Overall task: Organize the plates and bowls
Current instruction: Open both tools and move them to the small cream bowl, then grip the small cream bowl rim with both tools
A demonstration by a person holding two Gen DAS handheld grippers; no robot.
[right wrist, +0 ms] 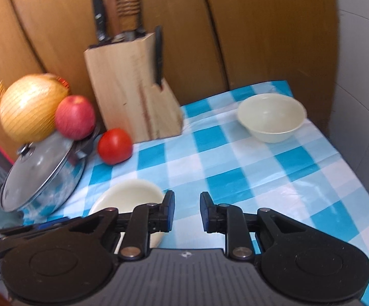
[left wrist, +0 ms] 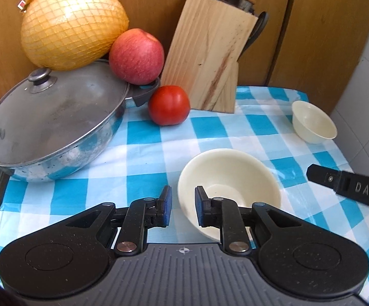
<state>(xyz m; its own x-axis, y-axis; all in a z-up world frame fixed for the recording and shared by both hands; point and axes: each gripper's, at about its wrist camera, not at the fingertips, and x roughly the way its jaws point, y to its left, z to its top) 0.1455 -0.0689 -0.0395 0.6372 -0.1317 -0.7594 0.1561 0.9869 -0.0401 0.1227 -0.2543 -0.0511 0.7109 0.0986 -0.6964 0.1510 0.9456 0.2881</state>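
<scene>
A large cream bowl [left wrist: 229,181] sits on the blue-and-white checked cloth [left wrist: 143,137]. My left gripper [left wrist: 183,206] is open, its jaws on either side of the bowl's near-left rim. The same bowl shows in the right wrist view [right wrist: 128,196], low left. A smaller cream bowl [left wrist: 313,122] stands at the far right of the table, also seen in the right wrist view [right wrist: 272,116]. My right gripper [right wrist: 187,211] is open and empty above the cloth [right wrist: 235,168], right of the large bowl. Its body shows at the right edge of the left wrist view [left wrist: 347,186].
A lidded steel pot [left wrist: 49,125] stands at the left, with a netted pomelo [left wrist: 73,25] and an apple [left wrist: 136,56] behind it. A tomato [left wrist: 169,104] lies beside a wooden knife block [left wrist: 207,58]. Wooden panels back the table. The table edge is at the right.
</scene>
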